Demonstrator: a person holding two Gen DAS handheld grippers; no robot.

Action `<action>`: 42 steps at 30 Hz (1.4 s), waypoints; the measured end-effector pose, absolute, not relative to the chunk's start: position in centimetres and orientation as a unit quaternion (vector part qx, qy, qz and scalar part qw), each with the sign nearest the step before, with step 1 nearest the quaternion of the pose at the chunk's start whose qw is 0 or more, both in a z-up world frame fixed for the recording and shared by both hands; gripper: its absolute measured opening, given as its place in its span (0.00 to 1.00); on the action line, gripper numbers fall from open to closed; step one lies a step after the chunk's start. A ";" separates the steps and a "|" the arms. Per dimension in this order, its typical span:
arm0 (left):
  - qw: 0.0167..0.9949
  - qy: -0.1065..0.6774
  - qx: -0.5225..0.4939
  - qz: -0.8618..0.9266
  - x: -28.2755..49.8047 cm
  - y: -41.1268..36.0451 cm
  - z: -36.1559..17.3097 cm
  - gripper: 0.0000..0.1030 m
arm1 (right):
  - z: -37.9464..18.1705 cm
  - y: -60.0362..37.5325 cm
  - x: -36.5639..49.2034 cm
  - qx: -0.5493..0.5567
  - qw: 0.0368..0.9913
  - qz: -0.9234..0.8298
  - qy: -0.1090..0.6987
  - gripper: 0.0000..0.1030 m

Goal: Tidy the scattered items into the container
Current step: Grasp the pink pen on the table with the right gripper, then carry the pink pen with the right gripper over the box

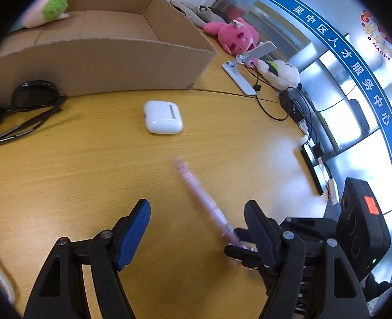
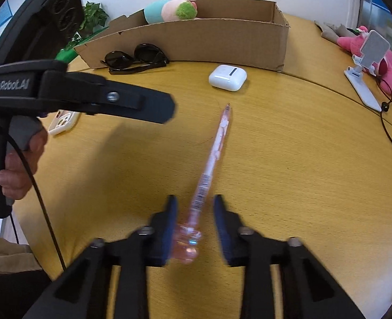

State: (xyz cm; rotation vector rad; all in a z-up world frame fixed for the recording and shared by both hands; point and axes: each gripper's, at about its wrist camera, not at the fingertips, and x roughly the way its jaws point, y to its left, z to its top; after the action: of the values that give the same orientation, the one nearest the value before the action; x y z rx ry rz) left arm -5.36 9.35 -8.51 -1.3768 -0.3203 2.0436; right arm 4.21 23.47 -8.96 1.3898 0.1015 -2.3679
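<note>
A pink translucent pen (image 2: 213,154) lies on the wooden table between the fingers of my right gripper (image 2: 194,212), which is open around its near end, apart from it. The pen also shows blurred in the left wrist view (image 1: 201,194). My left gripper (image 1: 197,212) is open and empty above the table, left of the pen. A white earbud case (image 1: 162,117) (image 2: 228,77) and black sunglasses (image 1: 23,106) (image 2: 136,58) lie in front of the cardboard box (image 1: 111,61) (image 2: 196,40). A plush toy (image 1: 49,8) (image 2: 172,9) rests in the box.
A white phone case (image 2: 61,122) lies at the left under my left gripper's arm. A pink plush (image 1: 233,36), a white phone stand (image 2: 366,74) and black cables (image 1: 275,106) sit at the table's right. A green plant (image 2: 89,24) stands behind the box.
</note>
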 end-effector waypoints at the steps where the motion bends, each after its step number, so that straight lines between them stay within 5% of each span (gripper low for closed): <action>1: 0.323 -0.124 -0.527 0.776 -5.5 9.7 -8.6 0.70 | -9.0 23.7 4.3 0.496 0.200 -0.845 0.031 0.11; 8: 0.333 -0.127 -0.549 0.756 -6.1 11.5 -9.6 0.55 | -9.3 25.0 4.7 0.480 0.218 -0.850 -0.014 0.10; 16: 0.301 -0.165 -0.569 0.747 -7.0 10.4 -11.2 0.19 | -9.0 25.6 4.8 0.462 0.256 -0.849 -0.030 0.10; 42: 0.287 -0.201 -0.545 0.762 -7.8 7.8 -9.9 0.14 | -8.6 24.5 3.8 0.476 0.275 -0.835 -0.014 0.10</action>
State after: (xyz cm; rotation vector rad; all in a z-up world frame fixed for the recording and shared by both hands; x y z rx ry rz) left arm -7.77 7.76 -9.90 -1.4556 -0.5361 2.0349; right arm 3.83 24.51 -8.58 1.2783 -0.0379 -2.2453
